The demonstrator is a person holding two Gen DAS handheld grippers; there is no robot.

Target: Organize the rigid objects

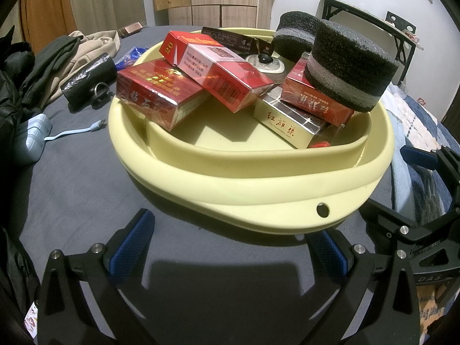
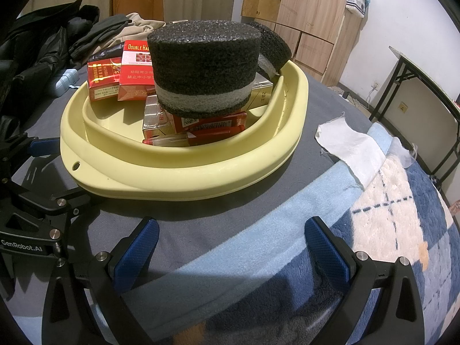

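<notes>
Pale yellow plastic basin (image 1: 258,169) sits on grey sheet (image 1: 86,172), holding red cigarette cartons (image 1: 161,95) and two black foam pucks with grey bands (image 2: 204,69). Left gripper (image 1: 230,247) and right gripper (image 2: 231,247) both spread, empty, just short of basin rim.

Yellow basin (image 1: 258,169), cigarette packs (image 1: 221,72), foam sponges (image 1: 348,66)

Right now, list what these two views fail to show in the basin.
- Round white device: left wrist view, mostly covered by the red cigarette pack; absent from the right view.
- Second foam block: right wrist view, mostly behind the near foam block.
- Basin floor under the packs: hidden in both.
</notes>
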